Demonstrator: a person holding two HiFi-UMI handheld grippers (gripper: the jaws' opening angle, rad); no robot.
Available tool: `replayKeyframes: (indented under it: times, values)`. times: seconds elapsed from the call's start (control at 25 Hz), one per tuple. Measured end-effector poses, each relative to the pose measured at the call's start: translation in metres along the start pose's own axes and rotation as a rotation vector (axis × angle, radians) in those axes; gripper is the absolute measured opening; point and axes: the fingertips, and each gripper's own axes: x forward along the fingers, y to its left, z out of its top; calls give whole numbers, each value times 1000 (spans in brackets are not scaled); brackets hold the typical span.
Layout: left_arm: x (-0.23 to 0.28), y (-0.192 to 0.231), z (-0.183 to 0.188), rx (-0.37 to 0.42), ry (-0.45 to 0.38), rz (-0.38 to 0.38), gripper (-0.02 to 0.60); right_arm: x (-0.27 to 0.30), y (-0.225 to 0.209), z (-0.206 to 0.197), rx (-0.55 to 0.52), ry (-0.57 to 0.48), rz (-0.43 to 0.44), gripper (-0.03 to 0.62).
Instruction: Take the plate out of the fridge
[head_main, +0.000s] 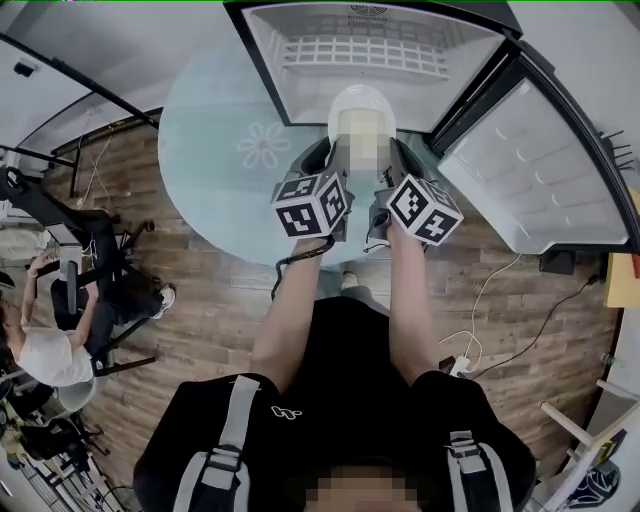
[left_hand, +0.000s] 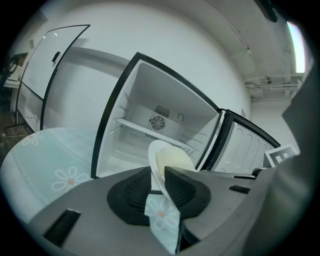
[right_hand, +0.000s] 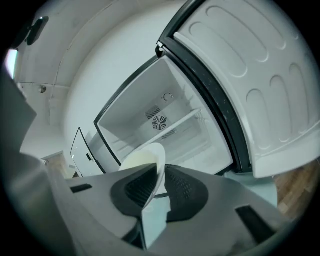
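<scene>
Holds the white plate (head_main: 360, 108) in mid-air just before the open fridge (head_main: 360, 55), above the pale daisy-print mat (head_main: 220, 170). Pinches its left rim with the left gripper (head_main: 322, 160), pads pressed on both faces, jaws only narrowly apart. Pinches the opposite rim likewise with the right gripper (head_main: 398, 160).

- Brown wood-plank floor (head_main: 540, 310) is seen underfoot.
- A round pale-blue cloth (head_main: 205, 175), printed with a daisy, is spread ahead.
- A plain white wall (left_hand: 175, 55) is seen behind.
- A bright ceiling light (left_hand: 299, 45) is lit.
- A white power strip (head_main: 461, 366) is left on the floor.
</scene>
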Motion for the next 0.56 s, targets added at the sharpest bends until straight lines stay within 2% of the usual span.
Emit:
replayKeyframes:
  times: [0.28,0.56]
  values:
    - [-33,1,-1,-18,-26,7,78,-23,21,-7,-19,-2,26,57]
    - [-50,-12,-13,-18,-29,-3,77,-44,16,-15,4,-1,32,57]
